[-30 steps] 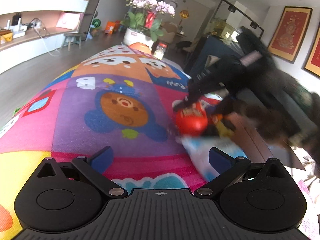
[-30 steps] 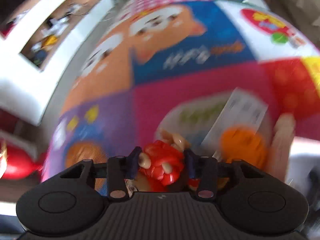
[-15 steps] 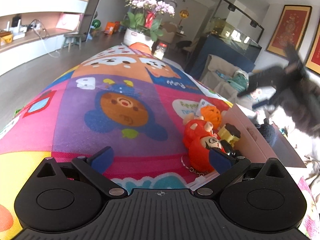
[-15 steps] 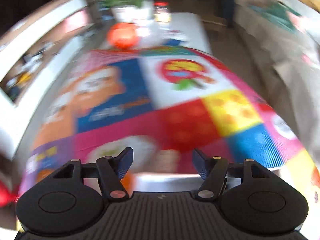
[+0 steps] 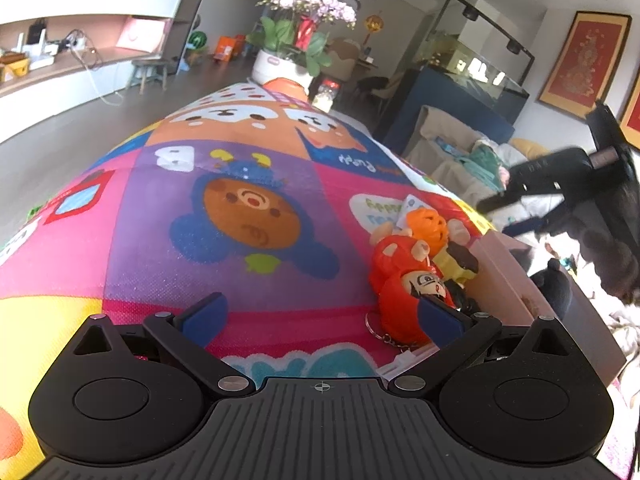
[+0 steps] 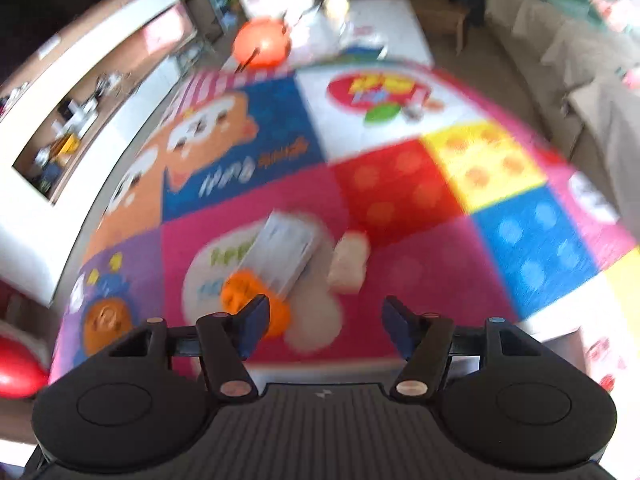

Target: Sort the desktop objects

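Ahead and to the right of the left tool [image 5: 322,314], a cluster of small toys lies bunched against a pale box edge [image 5: 504,268]: a red plush figure [image 5: 400,276] with a keychain [image 5: 380,330], an orange pumpkin toy [image 5: 427,226] and a yellow-and-dark figure [image 5: 456,258]. Their grouping at the corner of the cartoon-printed surface [image 5: 240,216] suggests a collection point for sorting. The left tool is released, jaws spread wide and holding nothing; its right pad sits just in front of the red figure, though contact cannot be judged. Below the right tool [image 6: 324,322], likewise spread and unladen, the blurred pumpkin toy [image 6: 240,300], a white card [image 6: 284,248] and a pale object [image 6: 348,262] lie apart from its pads.
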`<action>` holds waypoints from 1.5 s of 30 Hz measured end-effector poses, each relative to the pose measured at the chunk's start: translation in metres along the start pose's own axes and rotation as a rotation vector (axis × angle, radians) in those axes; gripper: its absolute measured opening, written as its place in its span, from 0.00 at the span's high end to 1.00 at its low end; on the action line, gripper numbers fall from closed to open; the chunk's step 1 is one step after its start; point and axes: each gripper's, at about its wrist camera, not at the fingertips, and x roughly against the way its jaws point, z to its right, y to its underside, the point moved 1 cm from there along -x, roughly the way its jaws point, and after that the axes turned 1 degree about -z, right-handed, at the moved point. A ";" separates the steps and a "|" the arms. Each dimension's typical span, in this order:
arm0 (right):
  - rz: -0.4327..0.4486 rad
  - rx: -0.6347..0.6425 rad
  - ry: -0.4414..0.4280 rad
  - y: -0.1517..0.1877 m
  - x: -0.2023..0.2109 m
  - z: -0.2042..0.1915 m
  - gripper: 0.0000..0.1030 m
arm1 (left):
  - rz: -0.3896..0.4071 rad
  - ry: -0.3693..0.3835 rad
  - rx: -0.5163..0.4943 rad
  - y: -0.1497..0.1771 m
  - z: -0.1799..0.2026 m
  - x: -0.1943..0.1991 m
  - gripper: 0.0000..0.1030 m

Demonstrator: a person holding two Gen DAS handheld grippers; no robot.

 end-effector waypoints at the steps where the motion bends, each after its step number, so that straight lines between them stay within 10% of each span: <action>1: 0.003 -0.021 0.006 -0.005 -0.003 0.000 0.39 | 0.000 -0.004 -0.006 0.000 0.001 0.000 0.00; 9: -0.079 -0.005 0.073 -0.025 -0.056 -0.023 0.75 | 0.005 0.014 0.021 0.000 -0.005 0.000 0.00; 15: 0.037 0.064 -0.110 0.012 0.026 -0.032 0.95 | 0.006 0.018 0.029 0.000 -0.006 0.000 0.00; 24: 0.112 0.154 -0.219 0.129 0.146 0.001 0.95 | 0.010 -0.027 -0.023 0.001 0.004 0.000 0.00; 29: 0.148 0.150 -0.152 0.151 0.147 0.009 0.90 | 0.042 -0.004 -0.146 0.008 0.028 0.021 0.00; 31: 0.172 0.158 -0.128 0.164 0.147 0.016 0.67 | 0.017 0.097 -0.225 0.013 0.044 0.035 0.00; 35: 0.187 0.183 -0.147 0.198 0.148 0.032 0.55 | -0.042 0.173 -0.477 0.034 0.086 0.046 0.00; 45: 0.165 0.210 -0.166 0.235 0.130 0.045 0.52 | -0.073 0.034 -0.695 0.071 0.122 0.023 0.00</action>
